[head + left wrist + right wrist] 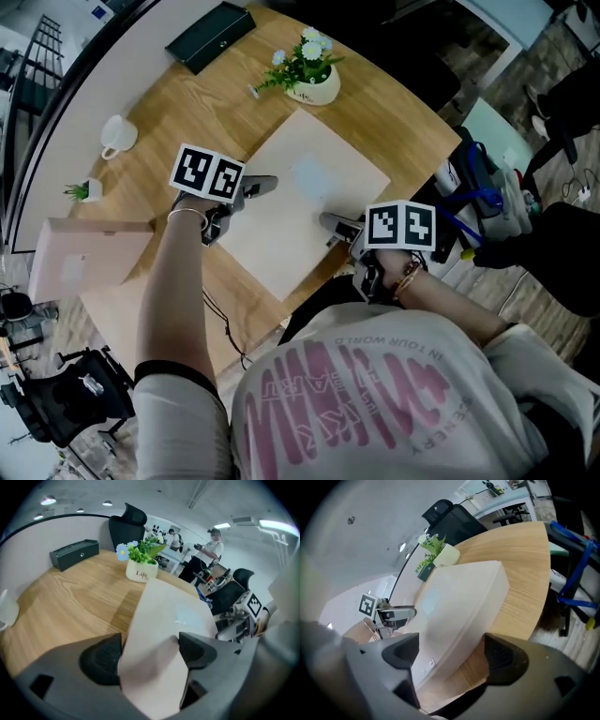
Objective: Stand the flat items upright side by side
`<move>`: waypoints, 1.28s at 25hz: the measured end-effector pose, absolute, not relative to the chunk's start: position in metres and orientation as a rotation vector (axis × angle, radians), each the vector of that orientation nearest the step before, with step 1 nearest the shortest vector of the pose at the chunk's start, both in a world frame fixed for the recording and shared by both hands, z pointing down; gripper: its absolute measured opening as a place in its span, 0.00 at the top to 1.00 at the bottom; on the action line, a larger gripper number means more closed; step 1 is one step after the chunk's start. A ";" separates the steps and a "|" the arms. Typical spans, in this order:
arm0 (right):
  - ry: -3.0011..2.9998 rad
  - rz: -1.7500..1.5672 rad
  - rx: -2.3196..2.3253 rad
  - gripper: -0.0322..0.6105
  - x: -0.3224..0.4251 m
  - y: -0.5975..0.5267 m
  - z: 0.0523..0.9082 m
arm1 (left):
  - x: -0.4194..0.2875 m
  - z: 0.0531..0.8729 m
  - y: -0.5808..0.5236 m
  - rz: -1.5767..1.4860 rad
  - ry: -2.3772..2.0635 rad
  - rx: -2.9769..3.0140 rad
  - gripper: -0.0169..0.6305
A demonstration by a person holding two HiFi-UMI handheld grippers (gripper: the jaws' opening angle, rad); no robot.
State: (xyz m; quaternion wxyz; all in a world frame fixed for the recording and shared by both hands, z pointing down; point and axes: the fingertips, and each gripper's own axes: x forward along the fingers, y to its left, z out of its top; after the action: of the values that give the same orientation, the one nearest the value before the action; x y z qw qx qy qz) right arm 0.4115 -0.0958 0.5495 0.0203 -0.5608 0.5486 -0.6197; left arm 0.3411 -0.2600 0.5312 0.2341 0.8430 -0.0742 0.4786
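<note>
Bright, even indoor light, with ceiling lamps (48,501) glowing in the left gripper view; the pale box (300,197) looks nearly washed out and throws only a soft shadow on the table (187,112). Both gripper views bulge fisheye-fashion and darken at the corners; their near foreground is blurred — the head view is sharper.
</note>
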 end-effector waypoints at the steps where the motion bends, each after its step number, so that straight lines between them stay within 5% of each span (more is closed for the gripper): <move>1: 1.723 -1.918 -1.745 0.28 0.412 -0.097 0.550 | 0.334 0.532 -0.254 1.354 -0.170 2.299 0.38; 6: 1.870 -1.875 -1.822 0.23 0.407 -0.102 0.551 | 0.311 0.539 -0.229 1.497 -0.025 2.226 0.35; 19: 2.095 -1.735 -1.888 0.19 0.378 -0.091 0.553 | 0.270 0.531 -0.195 1.136 -0.270 2.347 0.33; 32: 2.451 -1.836 -1.744 0.16 0.200 -0.060 0.546 | 0.066 0.525 -0.119 0.978 -0.574 2.246 0.33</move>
State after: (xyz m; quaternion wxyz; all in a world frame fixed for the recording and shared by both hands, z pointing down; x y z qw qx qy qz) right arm 0.1997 -0.0603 0.5459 -0.1902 -0.4858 0.6828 -0.5114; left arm 0.0664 -0.1189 0.5251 0.3079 0.8493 -0.2169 0.3698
